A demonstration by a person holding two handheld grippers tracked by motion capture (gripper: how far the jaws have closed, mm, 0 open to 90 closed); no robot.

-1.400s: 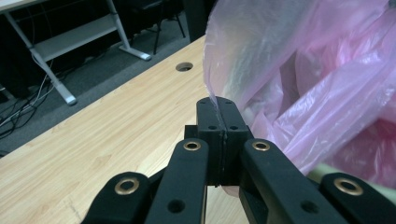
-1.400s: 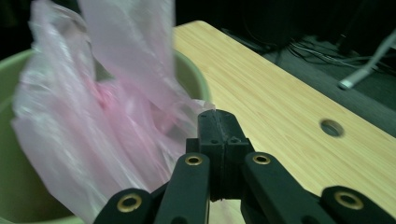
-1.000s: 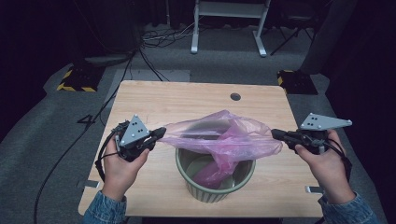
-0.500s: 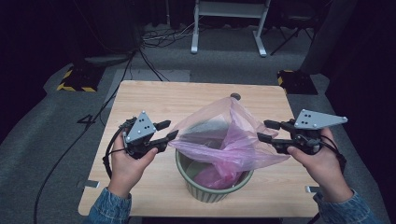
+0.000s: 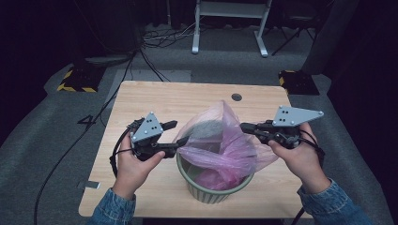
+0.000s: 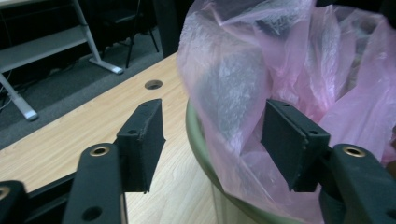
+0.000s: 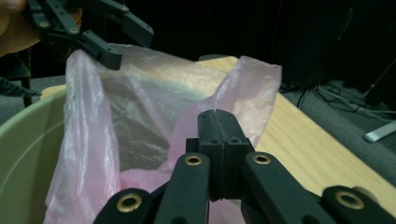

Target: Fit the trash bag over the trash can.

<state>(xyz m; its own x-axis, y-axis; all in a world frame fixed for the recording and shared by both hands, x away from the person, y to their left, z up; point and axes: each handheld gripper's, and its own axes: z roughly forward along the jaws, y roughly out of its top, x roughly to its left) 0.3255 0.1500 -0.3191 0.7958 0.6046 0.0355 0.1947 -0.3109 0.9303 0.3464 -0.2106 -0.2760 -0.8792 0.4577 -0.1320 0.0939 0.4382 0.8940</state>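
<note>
My right claw (image 7: 218,122) clamped on pink bag (image 5: 224,145) edge above green bin (image 5: 213,193); left claw (image 6: 212,140) apart, bag film seemingly touching one jaw.

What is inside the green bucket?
A pink plastic bag hangs inside the green bucket, its bottom bunched up. The bag hides the bucket's floor.

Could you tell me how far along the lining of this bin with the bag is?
Done: the pink bag already hangs inside the green bin. In hand: the right gripper is shut on the bag's edge, while the left gripper stands open, one jaw against the film. Left: the bag's mouth stands above the rim and is not yet folded over it.
</note>
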